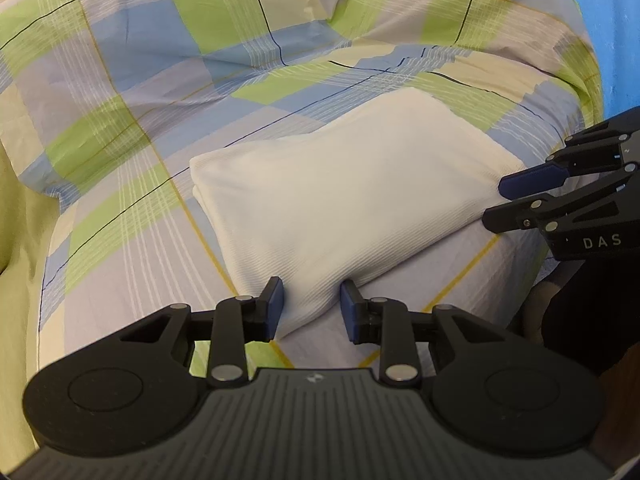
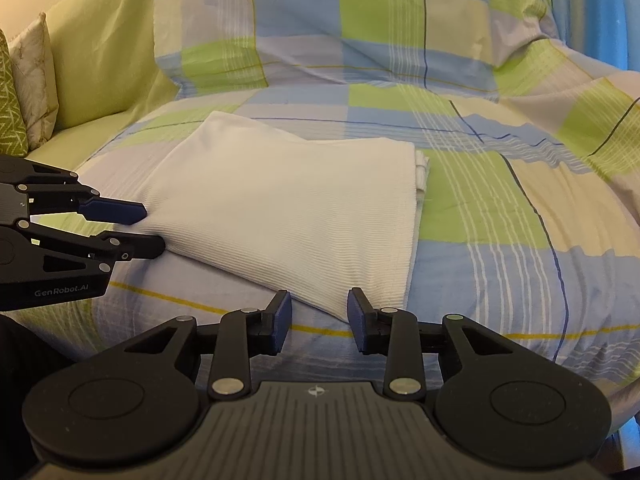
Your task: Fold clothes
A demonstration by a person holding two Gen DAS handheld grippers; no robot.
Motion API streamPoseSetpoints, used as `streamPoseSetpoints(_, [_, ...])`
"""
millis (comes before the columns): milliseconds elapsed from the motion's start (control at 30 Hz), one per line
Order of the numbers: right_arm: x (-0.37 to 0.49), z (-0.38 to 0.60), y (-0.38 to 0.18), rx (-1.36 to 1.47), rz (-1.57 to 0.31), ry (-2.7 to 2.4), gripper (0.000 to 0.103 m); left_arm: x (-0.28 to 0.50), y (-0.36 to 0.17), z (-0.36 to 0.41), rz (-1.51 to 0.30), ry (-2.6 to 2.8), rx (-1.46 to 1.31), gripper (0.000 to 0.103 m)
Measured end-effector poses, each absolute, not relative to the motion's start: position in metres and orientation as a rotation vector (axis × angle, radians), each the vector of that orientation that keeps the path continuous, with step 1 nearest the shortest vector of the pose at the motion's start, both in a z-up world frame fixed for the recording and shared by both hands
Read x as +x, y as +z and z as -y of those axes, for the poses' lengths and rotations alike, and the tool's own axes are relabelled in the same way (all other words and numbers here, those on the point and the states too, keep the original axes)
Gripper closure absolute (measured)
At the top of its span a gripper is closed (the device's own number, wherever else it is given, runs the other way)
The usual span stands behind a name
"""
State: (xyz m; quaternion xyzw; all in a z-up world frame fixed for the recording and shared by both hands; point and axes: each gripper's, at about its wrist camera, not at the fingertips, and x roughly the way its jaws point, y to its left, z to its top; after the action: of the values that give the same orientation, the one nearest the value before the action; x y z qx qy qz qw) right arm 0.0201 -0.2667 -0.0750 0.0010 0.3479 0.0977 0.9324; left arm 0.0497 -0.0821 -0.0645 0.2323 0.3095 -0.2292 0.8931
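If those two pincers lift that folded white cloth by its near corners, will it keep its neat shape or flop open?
The white garment would probably sag and unfold: it is soft ribbed knit in loose layers, with edges peeking out at one side. It looks light, so both open grippers, left and right, should lift it easily. Pushed, it may bunch up on the checked sheet rather than slide.

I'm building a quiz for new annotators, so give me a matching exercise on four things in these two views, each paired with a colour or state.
Things:
1. folded garment
2. bedsheet
3. left gripper
4. cushions

Descriptions:
A. blue, green and grey check
B. open, pads either side of a cloth corner
C. white, ribbed, lying flat
D. propped at the far left in the right wrist view

Pairs: 1-C, 2-A, 3-B, 4-D
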Motion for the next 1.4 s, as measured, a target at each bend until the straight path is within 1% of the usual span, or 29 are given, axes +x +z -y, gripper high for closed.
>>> streamPoseSetpoints(133, [0.020,0.267,-0.074,0.006,-0.714,0.202,0.068,0.049,-0.064,0.083,-0.634,-0.481,0.507,0.078])
streamPoseSetpoints(200, [0.020,0.268,-0.073,0.009,-0.715,0.204,0.069,0.045,-0.063,0.084,-0.615,-0.482,0.549,0.076])
streamPoseSetpoints(233, [0.020,0.269,-0.072,0.009,-0.716,0.199,0.071,0.042,-0.063,0.085,-0.605,-0.483,0.571,0.076])
streamPoseSetpoints(367, [0.014,0.278,-0.068,0.026,-0.699,0.143,0.071,0.023,-0.061,0.081,-0.529,-0.478,0.696,0.075])
streamPoseSetpoints(500, [0.011,0.284,-0.062,0.067,-0.643,0.152,0.069,0.013,-0.063,0.079,-0.452,-0.503,0.776,0.075])
streamPoseSetpoints(533, [0.011,0.282,-0.061,0.065,-0.634,0.169,0.067,0.014,-0.064,0.080,-0.440,-0.512,0.787,0.075])
streamPoseSetpoints(600, [0.014,0.274,-0.065,0.006,-0.658,0.176,0.064,0.019,-0.072,0.085,-0.444,-0.527,0.834,0.075])
streamPoseSetpoints(700, [0.018,0.272,-0.070,-0.013,-0.685,0.164,0.064,0.023,-0.085,0.088,-0.440,-0.549,0.916,0.076])
streamPoseSetpoints(933, [0.012,0.272,-0.060,0.020,-0.598,0.227,0.063,0.010,-0.081,0.095,-0.355,-0.608,0.979,0.076])
streamPoseSetpoints(1033, [0.019,0.264,-0.054,0.013,-0.584,0.289,0.064,0.015,-0.080,0.101,-0.366,-0.649,0.956,0.075])
streamPoseSetpoints(1100, [0.030,0.260,-0.051,-0.015,-0.592,0.311,0.064,0.025,-0.082,0.104,-0.430,-0.669,0.927,0.076])
streamPoseSetpoints(1167, [0.049,0.258,-0.059,-0.036,-0.686,0.345,0.064,0.030,-0.084,0.103,-0.458,-0.683,0.910,0.076])
streamPoseSetpoints(1200, [0.054,0.260,-0.064,-0.036,-0.709,0.352,0.066,0.030,-0.083,0.103,-0.461,-0.686,0.912,0.076])
streamPoseSetpoints(1233, [0.054,0.264,-0.065,-0.024,-0.700,0.347,0.066,0.029,-0.081,0.102,-0.454,-0.681,0.920,0.075])
streamPoseSetpoints(1267, [0.053,0.268,-0.064,-0.003,-0.694,0.335,0.066,0.028,-0.080,0.102,-0.444,-0.675,0.929,0.072])
streamPoseSetpoints(1400, [0.043,0.276,-0.055,0.001,-0.655,0.308,0.064,0.016,-0.087,0.101,-0.372,-0.655,1.070,0.072])
